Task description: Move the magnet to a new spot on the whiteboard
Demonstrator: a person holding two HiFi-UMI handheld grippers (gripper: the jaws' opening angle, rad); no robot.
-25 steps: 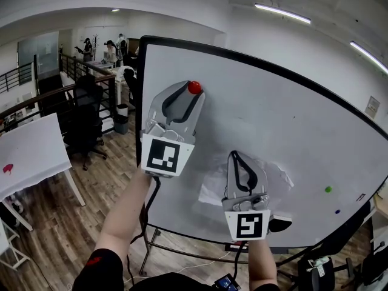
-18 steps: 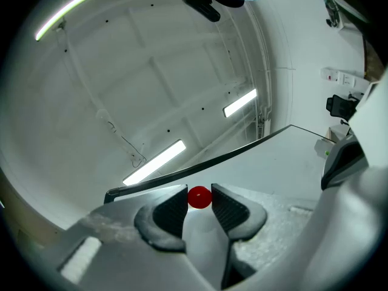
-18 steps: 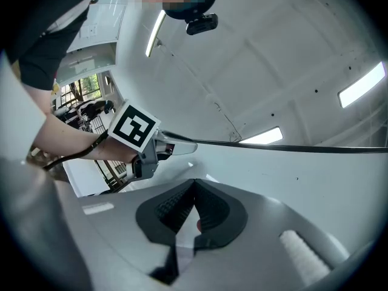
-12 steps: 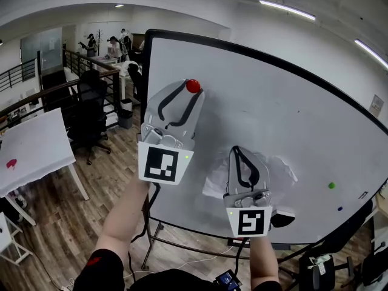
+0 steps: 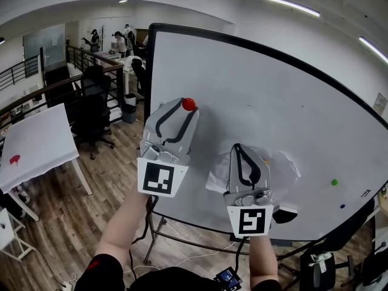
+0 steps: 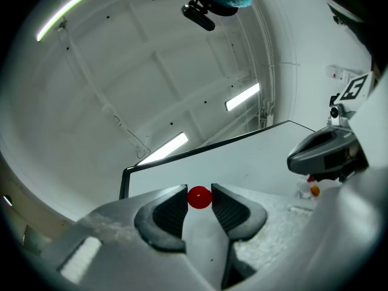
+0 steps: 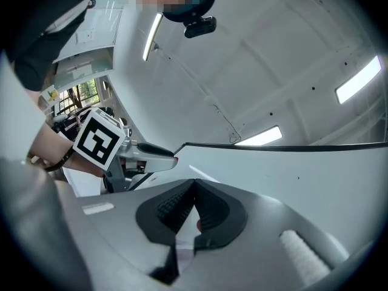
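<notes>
A small red round magnet (image 5: 188,104) sits pinched between the fingertips of my left gripper (image 5: 188,107), in front of the upper left part of the whiteboard (image 5: 285,96). The left gripper view shows the magnet (image 6: 199,197) pressed by both pads (image 6: 172,211). To the right and lower down, my right gripper (image 5: 241,148) rests with its jaws together (image 7: 194,184) over the board. A crumpled white paper (image 5: 286,167) spreads out from under it on both sides. I cannot tell if that paper is gripped.
A green magnet (image 5: 333,182) and a small blue one (image 5: 342,206) stick to the board's lower right. A black and white eraser (image 5: 285,213) lies by the board's bottom edge. A white table (image 5: 36,147) and black chair (image 5: 97,111) stand left; people (image 5: 121,41) are far back.
My left gripper has carried the red magnet downward along the board, away from its top edge. The right gripper has stayed about where it was.
</notes>
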